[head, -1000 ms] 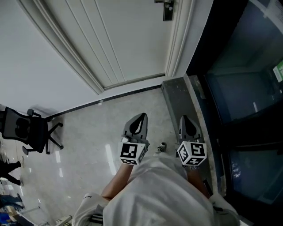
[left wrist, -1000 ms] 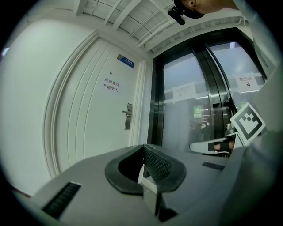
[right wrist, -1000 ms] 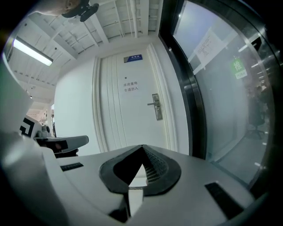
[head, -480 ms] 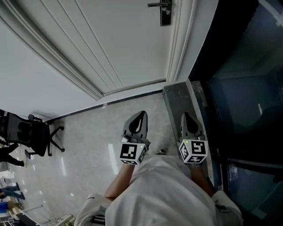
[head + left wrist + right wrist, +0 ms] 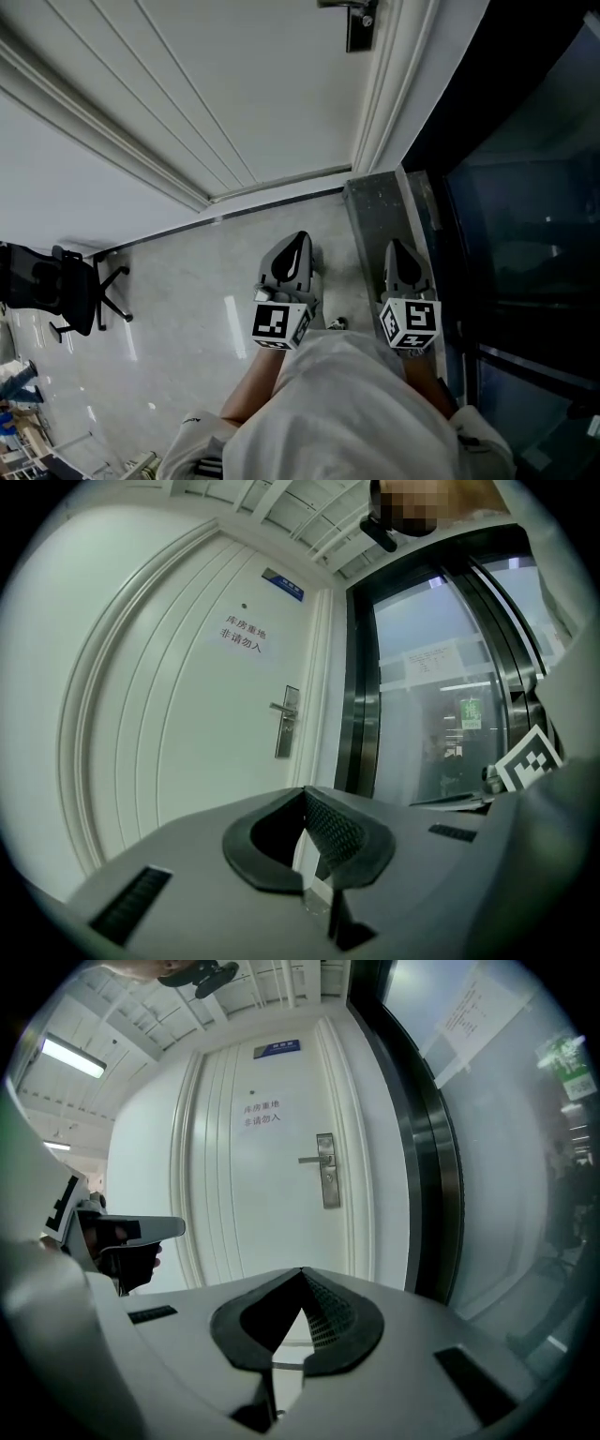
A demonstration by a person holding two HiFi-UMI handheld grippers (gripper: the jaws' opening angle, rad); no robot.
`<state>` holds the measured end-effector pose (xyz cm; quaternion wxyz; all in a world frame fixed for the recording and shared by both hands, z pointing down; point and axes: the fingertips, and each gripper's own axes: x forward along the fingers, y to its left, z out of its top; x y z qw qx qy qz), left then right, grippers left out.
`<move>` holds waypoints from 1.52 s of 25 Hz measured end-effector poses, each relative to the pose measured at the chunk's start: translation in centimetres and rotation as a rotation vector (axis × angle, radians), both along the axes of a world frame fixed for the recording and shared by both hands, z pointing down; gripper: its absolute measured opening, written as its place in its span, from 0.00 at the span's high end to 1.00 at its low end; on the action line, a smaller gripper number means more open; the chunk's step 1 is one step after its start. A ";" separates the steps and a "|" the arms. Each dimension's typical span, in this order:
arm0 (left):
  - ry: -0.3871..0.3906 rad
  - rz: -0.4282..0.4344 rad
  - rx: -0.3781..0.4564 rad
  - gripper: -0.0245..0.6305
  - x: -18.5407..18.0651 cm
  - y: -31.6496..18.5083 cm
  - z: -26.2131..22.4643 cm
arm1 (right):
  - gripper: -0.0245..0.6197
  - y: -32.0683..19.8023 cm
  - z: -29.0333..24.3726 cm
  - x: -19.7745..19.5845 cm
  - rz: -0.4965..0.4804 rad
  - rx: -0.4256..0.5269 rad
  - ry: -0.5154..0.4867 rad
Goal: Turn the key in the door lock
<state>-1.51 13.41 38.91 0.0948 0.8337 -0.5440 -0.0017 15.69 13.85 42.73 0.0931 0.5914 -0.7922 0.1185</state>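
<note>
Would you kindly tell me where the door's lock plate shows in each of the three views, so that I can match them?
Head view: the lock plate is at the top edge, right of centre, partly cut off.
Left gripper view: the lock plate is near the centre, slightly left.
Right gripper view: the lock plate is just right of centre, in the upper half.
Shared landmark: the dark glass wall to its right.

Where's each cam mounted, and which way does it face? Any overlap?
Head view: on the person's head, aimed steeply down at the floor and door; shows left hand-held gripper, right hand-held gripper, forearm.
Left gripper view: on the left hand-held gripper, looking along its shut jaws at the lock plate; the right hand-held gripper shows at the right edge.
Right gripper view: on the right hand-held gripper, shut jaws toward the lock plate; the left hand-held gripper shows at left.
Shared: all three see the door and lock plate.
</note>
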 end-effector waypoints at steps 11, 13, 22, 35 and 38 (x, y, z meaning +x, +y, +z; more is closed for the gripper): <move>0.012 0.106 0.047 0.95 -2.2 -14.6 -2.6 | 0.97 -12.8 -2.2 -2.6 0.094 0.020 0.042; 0.016 0.125 0.043 0.95 -2.8 -17.1 -2.7 | 0.97 -15.2 -2.8 -3.3 0.107 0.026 0.050; -0.006 0.187 0.085 0.95 -3.5 -27.4 -3.6 | 0.97 -23.4 -5.2 -5.0 0.112 0.091 0.207; -0.019 0.342 0.125 0.95 0.4 -34.9 -6.2 | 0.97 -34.6 -11.5 -4.9 0.039 0.231 0.899; -0.055 0.336 0.132 0.95 0.9 -35.8 -6.7 | 0.97 -36.8 -12.7 -5.5 -0.007 0.251 1.034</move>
